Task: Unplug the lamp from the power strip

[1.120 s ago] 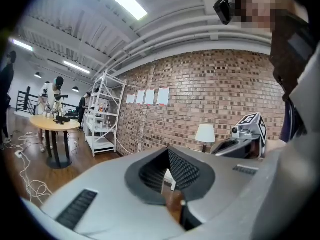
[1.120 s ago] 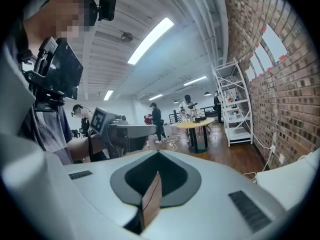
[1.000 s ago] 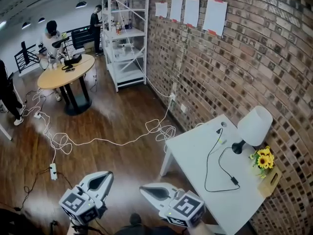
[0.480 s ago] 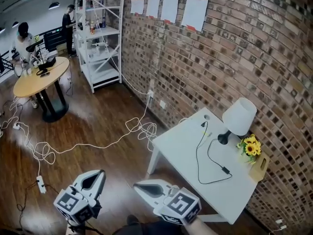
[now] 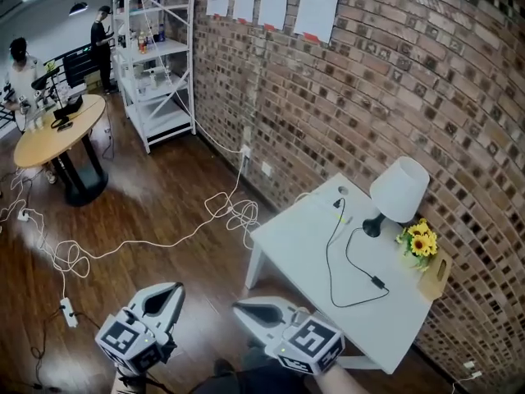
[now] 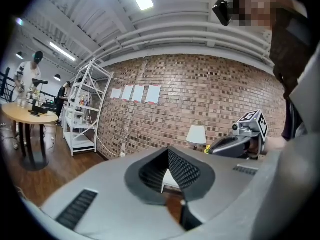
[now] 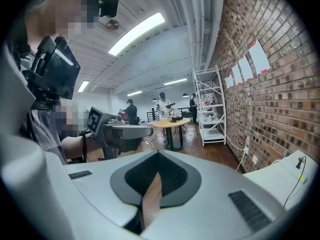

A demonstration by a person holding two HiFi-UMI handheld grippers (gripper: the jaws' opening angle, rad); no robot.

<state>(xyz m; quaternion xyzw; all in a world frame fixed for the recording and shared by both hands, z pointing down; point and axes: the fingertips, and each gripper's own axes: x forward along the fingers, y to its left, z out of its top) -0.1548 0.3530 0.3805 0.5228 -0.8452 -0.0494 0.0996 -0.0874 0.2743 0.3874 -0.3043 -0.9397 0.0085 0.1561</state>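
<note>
Head view: from high, steeply down — white table at right.
Left gripper view: level, facing brick wall.
Right gripper view: level, along that wall — shared.

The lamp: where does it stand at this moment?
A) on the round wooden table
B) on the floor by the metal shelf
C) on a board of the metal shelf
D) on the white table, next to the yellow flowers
D: in the head view the lamp stands on the white table, with the yellow flowers close beside it.
</note>
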